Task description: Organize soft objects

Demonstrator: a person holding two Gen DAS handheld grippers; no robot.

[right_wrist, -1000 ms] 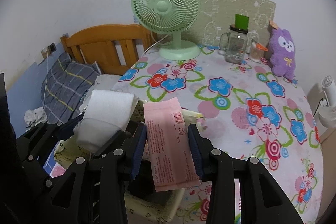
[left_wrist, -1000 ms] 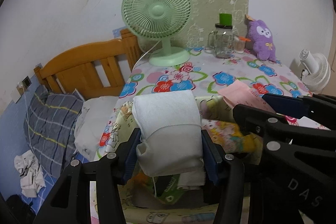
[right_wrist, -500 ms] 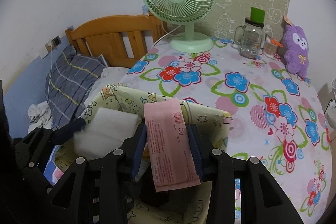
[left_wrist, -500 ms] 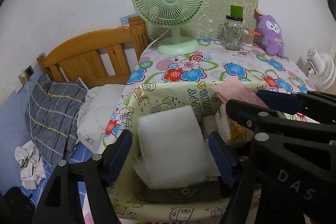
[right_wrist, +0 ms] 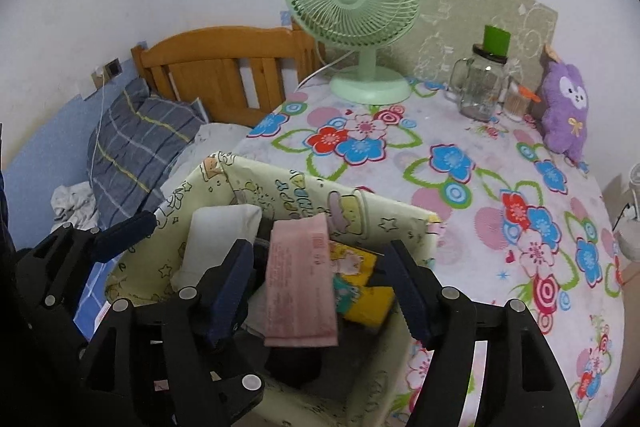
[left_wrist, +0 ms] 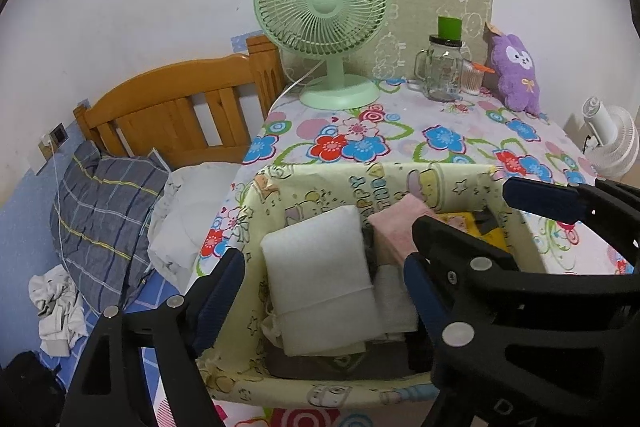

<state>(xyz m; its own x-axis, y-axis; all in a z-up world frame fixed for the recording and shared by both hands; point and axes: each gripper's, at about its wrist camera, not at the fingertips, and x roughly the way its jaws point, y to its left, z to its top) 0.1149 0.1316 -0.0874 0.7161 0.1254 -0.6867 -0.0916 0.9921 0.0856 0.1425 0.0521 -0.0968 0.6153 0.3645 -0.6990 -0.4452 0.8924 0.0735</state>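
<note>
1. Step in hand: drop-off into the yellow fabric bin (left_wrist: 360, 183) at the near edge of the floral table (right_wrist: 500, 187). Both packs look delivered.
2. Left gripper (left_wrist: 324, 291): jaws have just been opening and stand clear on both sides of the white soft pack (left_wrist: 320, 279). Pack lies in the bin's left half, released.
3. Right gripper (right_wrist: 320, 287): jaws have also just been opening. The pink pack (right_wrist: 300, 287) is between them with a gap on each side, leaning on the yellow pack (right_wrist: 360, 291) in the bin.
4. Next, my read: back both grippers straight up and out without snagging the bin wall or dragging the packs.
5. Then look for more soft items; the purple plush (right_wrist: 566, 111) at the far table edge is a candidate.
</note>
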